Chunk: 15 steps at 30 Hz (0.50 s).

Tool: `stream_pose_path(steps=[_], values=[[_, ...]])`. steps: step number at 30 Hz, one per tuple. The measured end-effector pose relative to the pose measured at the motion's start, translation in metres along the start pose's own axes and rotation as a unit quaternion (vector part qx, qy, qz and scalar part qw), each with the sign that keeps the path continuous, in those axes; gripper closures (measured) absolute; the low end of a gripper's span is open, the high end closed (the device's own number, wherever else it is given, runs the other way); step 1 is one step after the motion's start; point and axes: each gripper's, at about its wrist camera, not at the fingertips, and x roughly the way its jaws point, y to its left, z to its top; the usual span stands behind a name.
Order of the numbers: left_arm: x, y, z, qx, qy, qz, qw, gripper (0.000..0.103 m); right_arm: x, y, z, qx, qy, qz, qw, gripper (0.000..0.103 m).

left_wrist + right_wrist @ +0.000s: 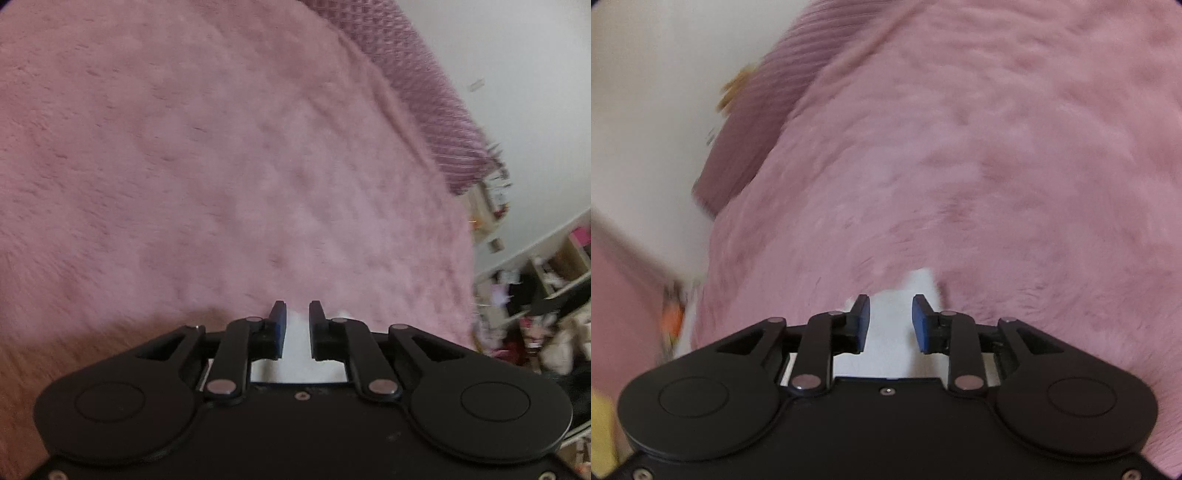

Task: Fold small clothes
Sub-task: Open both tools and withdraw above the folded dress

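A white garment [297, 339] shows between and under the fingers of my left gripper [297, 308], over a fluffy pink blanket [221, 166]. The jaws stand a small gap apart, with white cloth in the gap; whether they pinch it is unclear. In the right wrist view the same white cloth [919, 284] lies between and beyond the fingers of my right gripper [891, 304], whose jaws stand apart. Most of the garment is hidden under both grippers. Both views are motion-blurred.
The pink blanket [997, 147] covers a bed. A purple ribbed bedspread [436, 92] runs along the far edge, also in the right wrist view [757, 122]. White wall [535, 74] beyond. Cluttered shelves [535, 288] stand at the right. Wood floor [74, 354] shows lower left.
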Motion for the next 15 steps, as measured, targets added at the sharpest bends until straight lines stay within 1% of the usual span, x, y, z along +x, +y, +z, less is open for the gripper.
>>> stream_pose_path(steps=[2, 4, 6, 8, 10, 12, 13, 15], values=[[-0.001, -0.012, -0.012, 0.016, 0.021, -0.020, 0.9995, 0.093, 0.004, 0.015, -0.004, -0.040, 0.019, 0.006, 0.999, 0.075], [0.004, -0.027, -0.025, 0.045, 0.042, -0.029, 0.9977, 0.091, 0.015, 0.027, -0.007, -0.079, 0.040, 0.000, 0.996, 0.075], [0.017, -0.038, -0.037, 0.063, 0.065, -0.030, 0.9955, 0.090, 0.028, 0.032, -0.009, -0.093, 0.052, -0.012, 0.994, 0.075], [0.032, -0.041, -0.045, 0.068, 0.080, -0.019, 0.9943, 0.090, 0.040, 0.032, -0.009, -0.087, 0.057, -0.022, 0.994, 0.075], [0.047, -0.037, -0.049, 0.068, 0.089, 0.004, 0.9937, 0.090, 0.051, 0.027, -0.008, -0.082, 0.059, -0.048, 0.994, 0.075], [0.060, -0.030, -0.052, 0.070, 0.094, 0.040, 0.9924, 0.090, 0.063, 0.022, -0.009, -0.081, 0.063, -0.077, 0.992, 0.075], [0.066, -0.025, -0.054, 0.072, 0.099, 0.048, 0.9913, 0.091, 0.066, 0.018, -0.008, -0.078, 0.065, -0.087, 0.991, 0.076], [0.072, -0.015, -0.056, 0.056, 0.100, 0.046, 0.9923, 0.091, 0.070, 0.013, -0.011, -0.073, 0.073, -0.092, 0.990, 0.077]])
